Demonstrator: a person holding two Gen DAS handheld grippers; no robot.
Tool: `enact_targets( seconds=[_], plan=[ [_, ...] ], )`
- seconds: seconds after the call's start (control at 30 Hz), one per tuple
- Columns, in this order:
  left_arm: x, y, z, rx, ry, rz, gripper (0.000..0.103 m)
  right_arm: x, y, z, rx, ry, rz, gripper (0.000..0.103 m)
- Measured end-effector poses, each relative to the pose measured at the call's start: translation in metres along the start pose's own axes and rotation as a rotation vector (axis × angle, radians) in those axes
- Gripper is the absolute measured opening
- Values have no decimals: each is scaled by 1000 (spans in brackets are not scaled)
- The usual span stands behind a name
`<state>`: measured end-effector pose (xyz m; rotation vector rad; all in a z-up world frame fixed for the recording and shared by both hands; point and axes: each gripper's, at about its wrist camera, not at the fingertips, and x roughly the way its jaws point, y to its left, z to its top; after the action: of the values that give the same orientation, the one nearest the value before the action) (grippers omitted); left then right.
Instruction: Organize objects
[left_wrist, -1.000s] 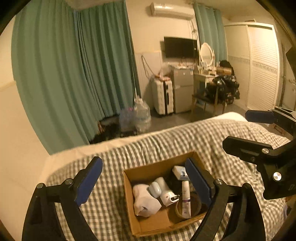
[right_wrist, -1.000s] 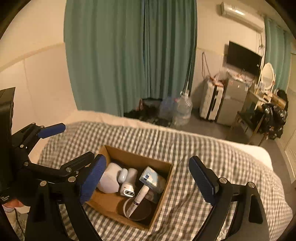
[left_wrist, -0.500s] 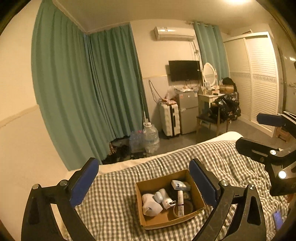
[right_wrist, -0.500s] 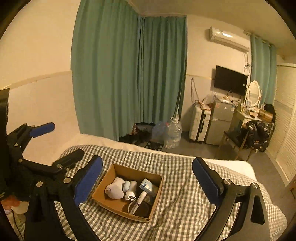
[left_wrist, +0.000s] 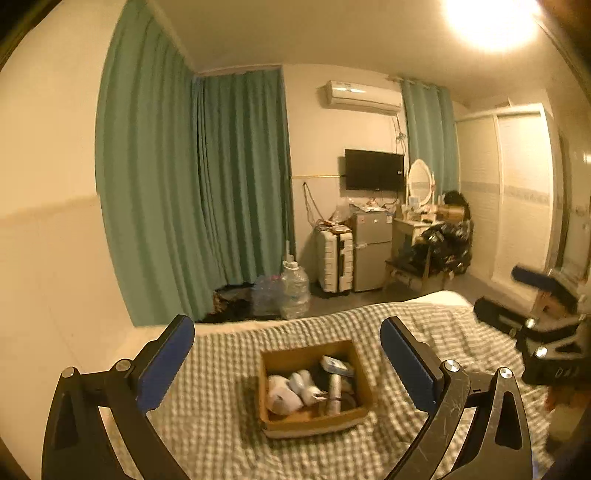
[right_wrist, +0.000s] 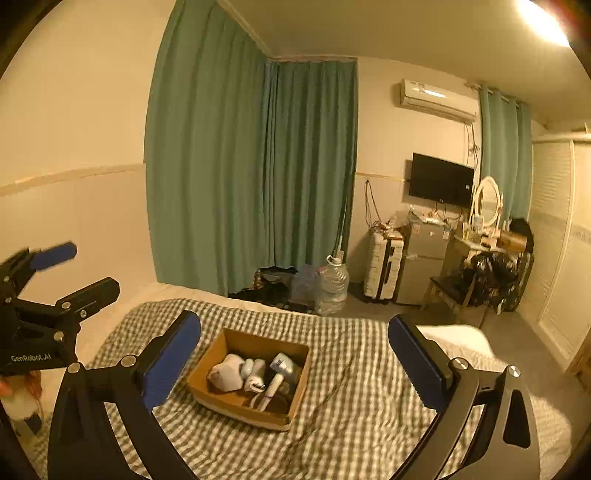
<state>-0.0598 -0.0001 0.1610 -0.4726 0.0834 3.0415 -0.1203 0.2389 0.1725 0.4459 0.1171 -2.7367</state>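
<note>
Cardboard box (right_wrist: 251, 373) of light toiletries sits on the bed (right_wrist: 351, 369), well ahead of the fingers, between them. Left gripper (left_wrist: 288, 363) released; right gripper (right_wrist: 295, 356) opening, empty. Walls probably flex: grasp opposite rims.

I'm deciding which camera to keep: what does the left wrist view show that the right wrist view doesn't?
Only the left wrist view shows the right tongs from outside, at its right edge. Only the right wrist view shows the left tongs from outside, at its left edge. Both share the cardboard box of toiletries on the checked bedspread, the water jug and the TV.
</note>
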Motion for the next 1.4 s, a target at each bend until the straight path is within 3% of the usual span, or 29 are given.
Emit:
enact_targets(
  seconds=[0.17,0.47,0.6,0.8,1.07,1.4],
  plan=[
    [-6,5,-24,-81,-3,7,103,-7,4,-28,5,-7,-12,102],
    [-9,-12,-78,-50,-62,79,103,-4,25,-82,-79,-74,-93,102],
    [1,-11,-111,-61,-63,84,103,7,23,-110,-70,-78,-86,102],
    [10,-13,-155,-38,-50,198,103,25,18,-146,-46,-26,-83,102],
    [13,-8,-180,-82,-28,161,103,32,26,-186,-35,-42,-80,102],
    [23,-14,-196,-75,32,146,103,43,24,-200,-21,-17,-72,102]
  ],
)
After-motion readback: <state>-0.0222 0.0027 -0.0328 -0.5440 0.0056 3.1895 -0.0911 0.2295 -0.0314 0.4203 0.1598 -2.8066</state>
